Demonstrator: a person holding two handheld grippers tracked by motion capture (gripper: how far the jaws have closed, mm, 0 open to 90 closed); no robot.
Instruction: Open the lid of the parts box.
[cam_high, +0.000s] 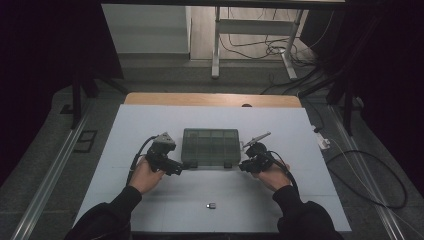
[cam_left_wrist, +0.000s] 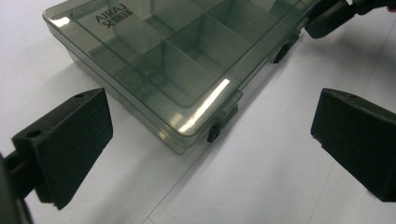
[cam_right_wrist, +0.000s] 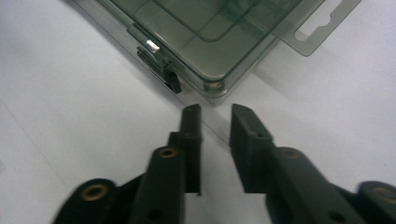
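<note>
Smoky clear compartment box (cam_high: 210, 147) sits mid-desk (cam_high: 150, 200), lid down, both front latches still fastened. Left gripper (cam_high: 176, 167) at its near-left corner, jaws wide open, nothing between them. Right gripper (cam_right_wrist: 215, 114) at the near-right corner, jaws nearly closed on air, tips just short of the right latch (cam_right_wrist: 161, 63). Risk — narrow jaws slip off the small latch and shove the light box away, since left isn't bracing it. Small dark part (cam_high: 211, 205) lies near the desk's front edge.

The smoky clear plastic compartment box (cam_high: 210, 146) lies flat on the white table — lid shut, latches closed.
</note>
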